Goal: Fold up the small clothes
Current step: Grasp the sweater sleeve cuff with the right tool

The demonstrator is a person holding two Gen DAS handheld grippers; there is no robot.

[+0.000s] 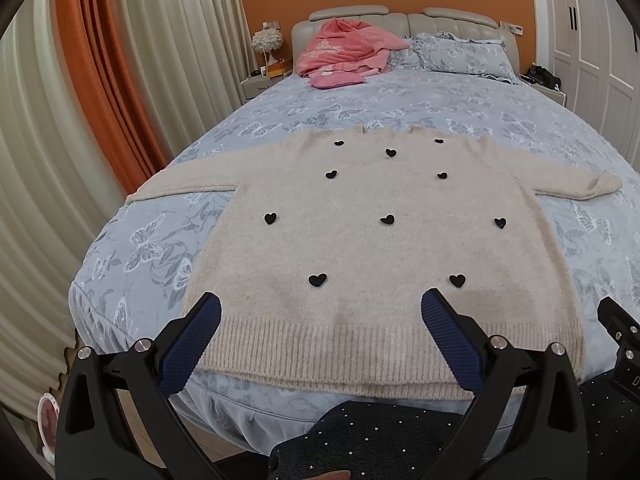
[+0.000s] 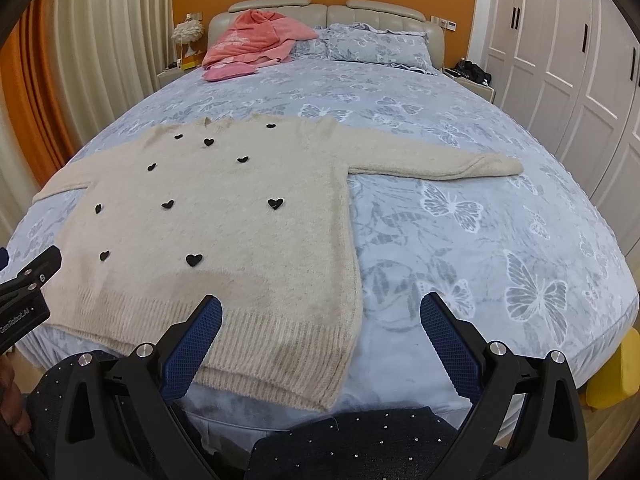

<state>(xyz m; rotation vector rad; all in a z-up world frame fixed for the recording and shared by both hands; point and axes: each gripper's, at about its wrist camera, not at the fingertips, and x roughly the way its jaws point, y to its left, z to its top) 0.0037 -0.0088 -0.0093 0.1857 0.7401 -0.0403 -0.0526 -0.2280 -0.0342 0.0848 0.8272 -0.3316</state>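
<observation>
1. Lying flat on the bed [image 2: 500, 264], front side up, the beige sweater [image 1: 360, 232] has both sleeves stretched out to the sides and its ribbed hem [image 1: 340, 344] at the near edge of the mattress; nothing is folded yet.
2. The left gripper [image 1: 320, 320] hovers above the hem with its jaws spread wide and holds nothing. The right gripper [image 2: 320, 320] is also spread and empty, above the sweater's right bottom corner.
3. A good first fold probably begins with a sleeve: the right sleeve [image 2: 440, 164] should be pinched near its cuff and laid across the chest, then the left sleeve [image 1: 184, 184] in the same way.
4. The knit looks thick and fluffy, so each gripper should bite only the layer it needs and lift low, otherwise the body may drag and wrinkle.
5. The fold area is free. A pink garment [image 1: 344, 52] and a pillow [image 1: 464, 54] lie well apart at the headboard.
6. The person's dark studded clothing [image 2: 360, 444] is just below the hem and could catch it.
</observation>
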